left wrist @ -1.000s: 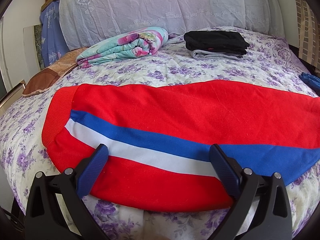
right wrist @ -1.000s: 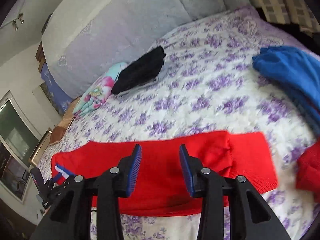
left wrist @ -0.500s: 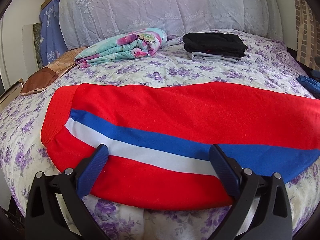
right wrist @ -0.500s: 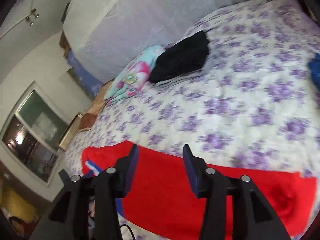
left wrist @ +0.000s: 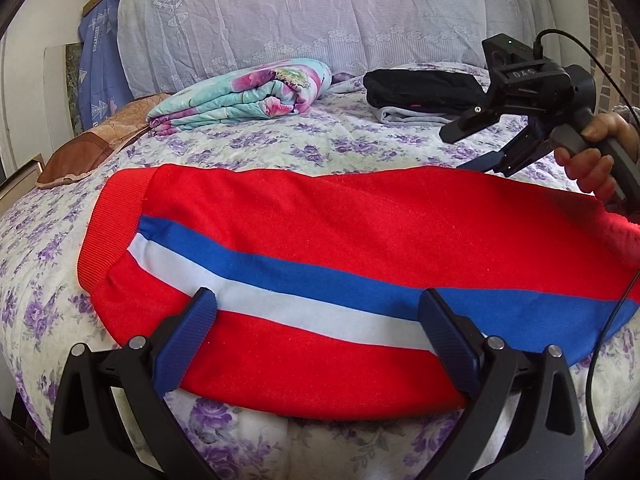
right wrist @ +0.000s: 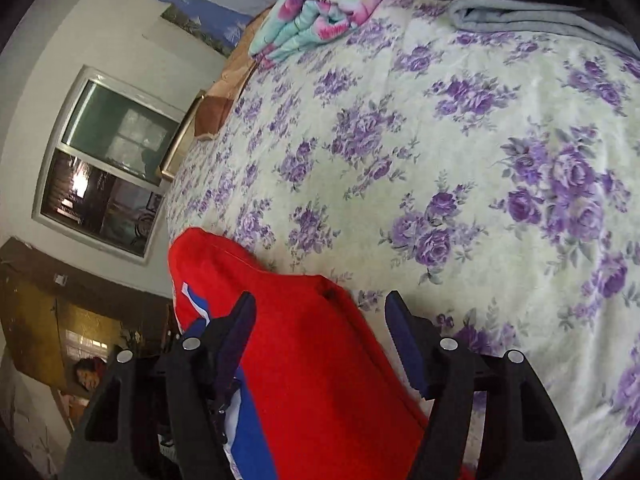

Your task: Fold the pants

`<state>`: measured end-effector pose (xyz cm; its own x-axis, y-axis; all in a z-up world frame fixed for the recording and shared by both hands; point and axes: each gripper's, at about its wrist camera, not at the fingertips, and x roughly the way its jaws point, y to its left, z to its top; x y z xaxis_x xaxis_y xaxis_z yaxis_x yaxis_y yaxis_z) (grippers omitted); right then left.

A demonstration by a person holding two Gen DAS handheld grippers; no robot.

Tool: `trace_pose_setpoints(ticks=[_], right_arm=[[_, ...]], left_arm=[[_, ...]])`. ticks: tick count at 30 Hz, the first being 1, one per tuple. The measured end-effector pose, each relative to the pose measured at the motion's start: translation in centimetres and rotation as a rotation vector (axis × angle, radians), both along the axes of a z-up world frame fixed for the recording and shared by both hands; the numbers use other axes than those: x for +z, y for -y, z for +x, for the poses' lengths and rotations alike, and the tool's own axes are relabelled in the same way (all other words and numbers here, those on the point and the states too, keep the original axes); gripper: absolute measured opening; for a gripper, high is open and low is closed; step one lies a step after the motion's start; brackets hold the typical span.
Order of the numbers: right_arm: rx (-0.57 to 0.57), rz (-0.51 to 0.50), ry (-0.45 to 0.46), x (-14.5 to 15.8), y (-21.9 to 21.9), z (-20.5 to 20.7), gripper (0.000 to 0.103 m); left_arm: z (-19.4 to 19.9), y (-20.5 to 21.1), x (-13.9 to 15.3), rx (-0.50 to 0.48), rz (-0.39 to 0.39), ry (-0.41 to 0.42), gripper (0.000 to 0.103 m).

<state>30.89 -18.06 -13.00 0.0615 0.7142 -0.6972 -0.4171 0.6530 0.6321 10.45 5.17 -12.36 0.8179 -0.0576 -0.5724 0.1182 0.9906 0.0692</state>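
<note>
Red fleece fills the left wrist view: the pants, with a blue and a white stripe along the side, lie folded lengthwise across the near edge of the bed, ribbed cuff to the left. The left gripper hangs low over the near edge of them, its blue-padded fingers spread wide and clamping nothing — the striped cloth simply lies under the gap. Further back on the floral bedspread sit a folded flowery quilt and a black garment stacked on a grey one, both near the draped headboard. At the right, a hand holds the right gripper by its handle just above the far edge of the pants; its fingertips are hard to make out from here.

From the right wrist view the scene is tilted. Red cloth of the pants runs up between the right gripper's fingers, which are opening; the pads stand clear on both sides — no pinch on the fabric. Beyond lies open bedspread, with the quilt at the top and a window in the wall at the left.
</note>
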Motion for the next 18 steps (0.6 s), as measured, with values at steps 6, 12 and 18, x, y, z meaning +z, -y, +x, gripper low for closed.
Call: trace_pose_setpoints(ticks=[6, 12, 18], right_arm=[[0.133, -0.054, 0.262, 2.6, -1.8, -7.6, 0.074], [0.179, -0.08, 0.283, 2.1, -2.2, -9.2, 0.078], [0.137, -0.073, 0.204, 0.8, -3.6, -5.2, 0.082]], left_arm=[[0.2, 0.0, 0.0, 0.002, -0.002, -0.007, 0.098], [0.3, -0.1, 0.0, 0.003, -0.002, -0.01, 0.098], [0.3, -0.1, 0.0, 0.002, -0.002, -0.01, 0.098]])
